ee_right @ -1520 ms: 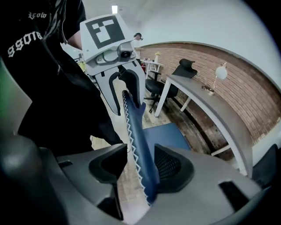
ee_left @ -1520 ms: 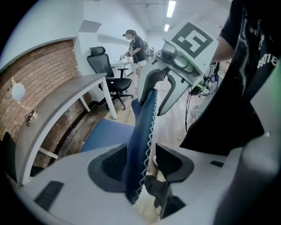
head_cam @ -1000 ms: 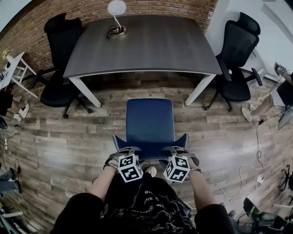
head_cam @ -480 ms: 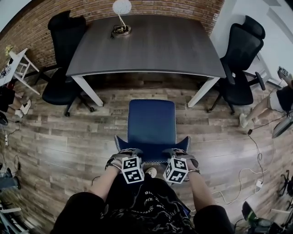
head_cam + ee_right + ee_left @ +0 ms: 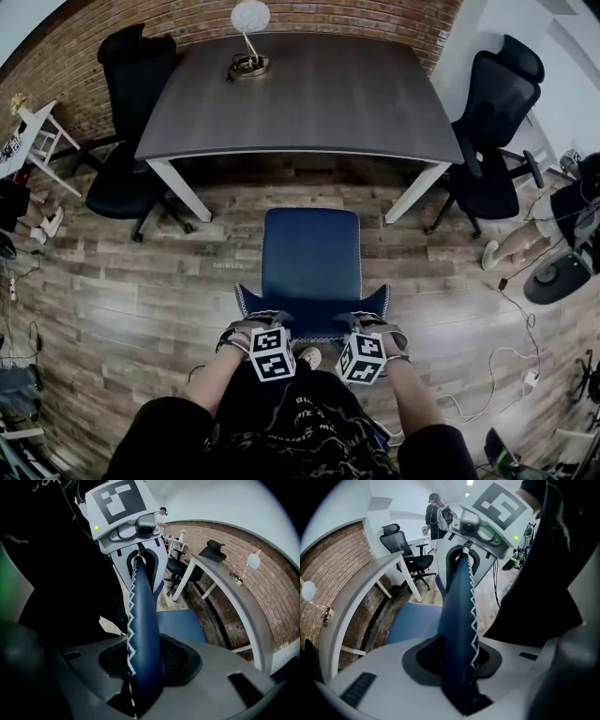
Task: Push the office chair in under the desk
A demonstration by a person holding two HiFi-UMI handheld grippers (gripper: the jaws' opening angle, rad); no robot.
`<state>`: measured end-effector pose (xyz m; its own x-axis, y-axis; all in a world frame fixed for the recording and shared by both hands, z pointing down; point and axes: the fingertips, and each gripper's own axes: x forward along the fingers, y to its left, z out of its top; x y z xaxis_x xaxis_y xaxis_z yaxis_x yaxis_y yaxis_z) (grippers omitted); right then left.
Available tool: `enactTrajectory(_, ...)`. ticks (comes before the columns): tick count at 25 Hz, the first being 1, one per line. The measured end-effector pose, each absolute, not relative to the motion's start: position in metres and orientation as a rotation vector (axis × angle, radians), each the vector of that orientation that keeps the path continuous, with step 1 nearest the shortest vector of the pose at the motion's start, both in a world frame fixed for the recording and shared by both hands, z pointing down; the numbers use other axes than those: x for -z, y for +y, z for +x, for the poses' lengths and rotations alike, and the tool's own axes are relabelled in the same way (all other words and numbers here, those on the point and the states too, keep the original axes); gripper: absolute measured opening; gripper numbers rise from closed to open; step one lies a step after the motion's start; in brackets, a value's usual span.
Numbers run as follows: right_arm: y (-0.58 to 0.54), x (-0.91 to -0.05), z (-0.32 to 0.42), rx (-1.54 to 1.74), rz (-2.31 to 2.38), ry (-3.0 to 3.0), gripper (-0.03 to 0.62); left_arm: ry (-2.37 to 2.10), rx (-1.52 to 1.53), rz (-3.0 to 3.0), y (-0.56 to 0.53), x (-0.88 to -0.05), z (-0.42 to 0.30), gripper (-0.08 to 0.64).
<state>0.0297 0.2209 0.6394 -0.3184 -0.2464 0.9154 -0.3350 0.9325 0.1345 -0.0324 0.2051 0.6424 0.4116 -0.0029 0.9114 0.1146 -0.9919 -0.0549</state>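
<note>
The blue office chair's seat [image 5: 310, 248] faces the grey desk [image 5: 300, 94] and stands on the wood floor just short of its front edge. The backrest's top edge [image 5: 312, 319], with white zigzag stitching, is nearest me. My left gripper [image 5: 258, 319] straddles that edge at its left end and my right gripper [image 5: 367, 321] at its right end. In the left gripper view the backrest [image 5: 457, 620] runs between the closing jaws of the left gripper [image 5: 457, 663]. The right gripper [image 5: 143, 663] is likewise closing around the backrest [image 5: 143, 620]. Slim gaps beside the pads still show.
A black office chair [image 5: 127, 122] stands at the desk's left end and another [image 5: 492, 122] at its right. A white lamp [image 5: 248, 37] sits at the desk's far edge. A white stool [image 5: 33, 141] is far left. Cables [image 5: 525, 309] and a person [image 5: 562, 206] are at the right.
Both grippers have stayed at the top of the backrest and sit a little tighter to it. The chair and desk keep their places. The person at the right has shifted.
</note>
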Motion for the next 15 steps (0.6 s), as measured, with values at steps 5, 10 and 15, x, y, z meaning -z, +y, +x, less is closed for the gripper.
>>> enactTrajectory(5, 0.2194, -0.6379, 0.0293, -0.056, 0.438, -1.913, 0.118, -0.092, 1.629, -2.568, 0.2046, -0.6403, -0.032, 0.109)
enactTrajectory(10, 0.2176, -0.6385, 0.0303, -0.068, 0.441, -1.916, 0.11, -0.096, 1.637, -2.596, 0.2038, -0.6428, -0.0315, 0.109)
enactTrajectory(15, 0.215, -0.6381, 0.0305, -0.088, 0.443, -1.921, 0.103, -0.078, 1.635, -2.629, 0.2005, -0.641, -0.0309, 0.11)
